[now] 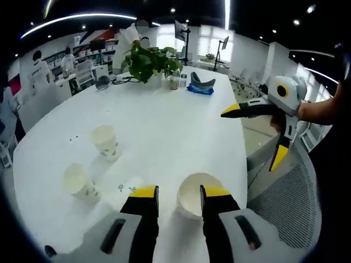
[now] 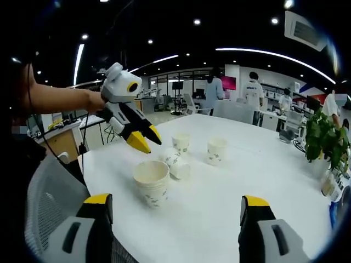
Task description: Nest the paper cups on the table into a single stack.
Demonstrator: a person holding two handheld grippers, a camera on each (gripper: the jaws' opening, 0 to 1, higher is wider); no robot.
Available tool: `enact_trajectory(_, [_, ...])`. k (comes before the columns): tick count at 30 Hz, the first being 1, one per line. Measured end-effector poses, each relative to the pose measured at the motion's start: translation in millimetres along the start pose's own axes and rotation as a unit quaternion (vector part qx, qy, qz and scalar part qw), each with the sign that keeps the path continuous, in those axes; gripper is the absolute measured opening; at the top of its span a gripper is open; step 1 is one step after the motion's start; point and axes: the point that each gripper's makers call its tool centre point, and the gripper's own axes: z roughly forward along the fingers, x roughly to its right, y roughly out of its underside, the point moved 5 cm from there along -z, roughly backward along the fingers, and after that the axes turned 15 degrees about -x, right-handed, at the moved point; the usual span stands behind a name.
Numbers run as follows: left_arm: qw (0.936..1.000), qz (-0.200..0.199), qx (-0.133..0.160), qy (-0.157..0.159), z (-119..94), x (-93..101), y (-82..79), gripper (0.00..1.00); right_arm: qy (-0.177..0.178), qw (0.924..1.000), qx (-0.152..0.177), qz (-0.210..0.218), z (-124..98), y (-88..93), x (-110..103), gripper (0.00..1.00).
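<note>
While the stacked paper cups stand near the surface edge, we see left tongs and right tongs open, empty; next, we judge, fetch a loose cup.

On the table: nearest cup at the edge, two cups left, plant behind

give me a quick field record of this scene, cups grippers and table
upright cups: stack nearest, two farther back
tipped cup: on its side behind the stack
left gripper: open, above the stack, holding nothing
right gripper: open wide, empty
table: white
other items: potted plant at the far end
nesting: not finished
</note>
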Motion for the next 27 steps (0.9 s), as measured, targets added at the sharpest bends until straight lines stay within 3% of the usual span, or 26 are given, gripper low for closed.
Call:
enact_trajectory(4, [0.9991, -0.031, 0.019, -0.020, -5.1, -12.3, 0.1, 0.32, 0.001, 1.0000, -0.001, 0.000, -0.5, -0.6, 0.0, 0.98])
enact_trajectory(11, [0.9962, -0.074, 0.022, -0.041, -9.5, -43.6, 13.0, 0.32, 0.001, 1.0000, -0.001, -0.002, 0.0, -3.6, -0.1, 0.98])
enact_trajectory(14, [0.9952, -0.084, 0.023, -0.045, -8.5, -45.8, 14.4, 0.31, 0.001, 1.0000, -0.001, -0.003, -0.1, -4.5, -0.7, 0.98])
enact_trajectory(17, [0.9947, -0.087, 0.015, -0.053, -0.5, -63.1, 25.0, 0.31, 0.001, 1.0000, -0.002, -0.004, 0.2, -4.0, -0.2, 0.98])
enact_trajectory(27, [0.9902, -0.126, 0.026, -0.055, 12.1, -80.7, 33.6, 0.27, 0.005, 1.0000, -0.002, 0.001, -2.7, -2.3, 0.4, 0.98])
